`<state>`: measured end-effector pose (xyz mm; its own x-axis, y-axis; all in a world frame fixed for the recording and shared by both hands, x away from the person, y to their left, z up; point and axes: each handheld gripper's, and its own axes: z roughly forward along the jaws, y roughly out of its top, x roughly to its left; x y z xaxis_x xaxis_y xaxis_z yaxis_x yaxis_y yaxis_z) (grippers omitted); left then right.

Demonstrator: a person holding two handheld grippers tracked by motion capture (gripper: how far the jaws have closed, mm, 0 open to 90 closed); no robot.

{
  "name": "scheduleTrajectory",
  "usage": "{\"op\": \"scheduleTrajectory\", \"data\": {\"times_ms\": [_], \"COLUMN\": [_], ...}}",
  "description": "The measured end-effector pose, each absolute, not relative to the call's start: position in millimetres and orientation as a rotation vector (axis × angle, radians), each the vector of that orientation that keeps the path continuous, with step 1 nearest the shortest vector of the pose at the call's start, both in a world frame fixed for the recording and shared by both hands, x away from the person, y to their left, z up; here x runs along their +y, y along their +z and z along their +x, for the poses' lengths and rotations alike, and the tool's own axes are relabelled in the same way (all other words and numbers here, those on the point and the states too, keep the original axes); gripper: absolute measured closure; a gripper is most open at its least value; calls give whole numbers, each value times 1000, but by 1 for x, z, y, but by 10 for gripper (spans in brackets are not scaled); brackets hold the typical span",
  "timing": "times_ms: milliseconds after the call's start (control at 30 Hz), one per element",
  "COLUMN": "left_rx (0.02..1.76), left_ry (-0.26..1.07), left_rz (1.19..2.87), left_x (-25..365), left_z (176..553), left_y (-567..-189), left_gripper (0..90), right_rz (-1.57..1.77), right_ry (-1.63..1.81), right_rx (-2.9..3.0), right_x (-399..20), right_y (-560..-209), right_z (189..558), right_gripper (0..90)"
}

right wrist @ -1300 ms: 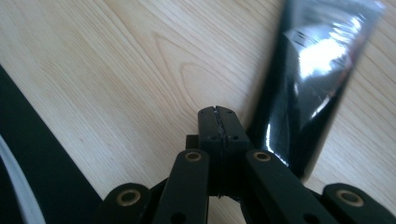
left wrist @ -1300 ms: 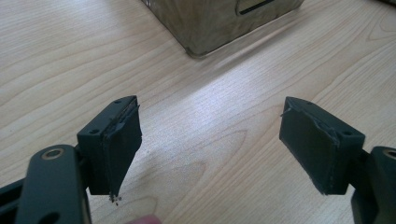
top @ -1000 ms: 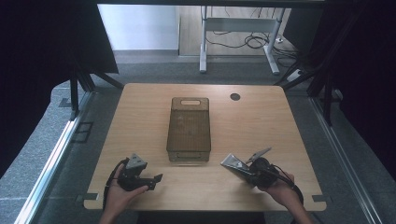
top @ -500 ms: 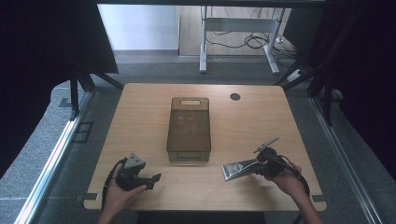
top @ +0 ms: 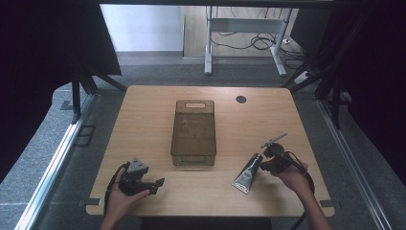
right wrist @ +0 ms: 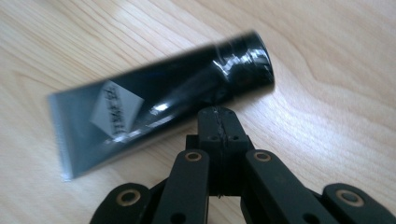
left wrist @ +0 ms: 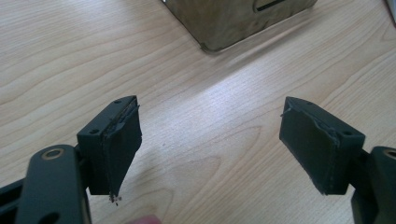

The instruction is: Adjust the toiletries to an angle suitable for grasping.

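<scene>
Near the bench's [top: 143, 120] front right edge lies a dark tube [top: 247, 174], its long axis slanting, cap end up toward the right tool [top: 266, 162], flat crimped end toward the front edge. That tool's jaws are pressed together, empty, just beside the cap. Left tool [top: 158, 183] gapes wide over bare wood. A brown bin [top: 194, 133] sits mid-bench; grey floor surrounds.

Brown lidded bin [top: 193, 132] mid table [top: 143, 115], round grommet hole [top: 241, 99] far right.
</scene>
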<state>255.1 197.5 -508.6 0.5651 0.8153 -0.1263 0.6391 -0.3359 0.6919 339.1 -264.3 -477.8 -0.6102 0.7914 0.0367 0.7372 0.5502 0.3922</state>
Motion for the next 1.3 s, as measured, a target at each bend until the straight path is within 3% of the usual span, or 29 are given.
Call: {"op": "scheduleTrajectory", "data": {"times_ms": [233,600,1300], "left_rx": [1154,1153,1153], "left_ry": [318,319,317], "left_rz": [2094,2089,2093], "left_x": [195,196,195], "left_z": [255,254,254], "left_y": [-509,-509,-509], "left_gripper": [212,212,212], "right_rz": [1193,1081,1095], "right_ry": [618,619,613], "right_rx": [2692,2804,2805], "right_x": [-234,-185,-196], "right_y": [-470,-491,-496], "right_z": [330,331,323], "right_gripper": [898,897,897]}}
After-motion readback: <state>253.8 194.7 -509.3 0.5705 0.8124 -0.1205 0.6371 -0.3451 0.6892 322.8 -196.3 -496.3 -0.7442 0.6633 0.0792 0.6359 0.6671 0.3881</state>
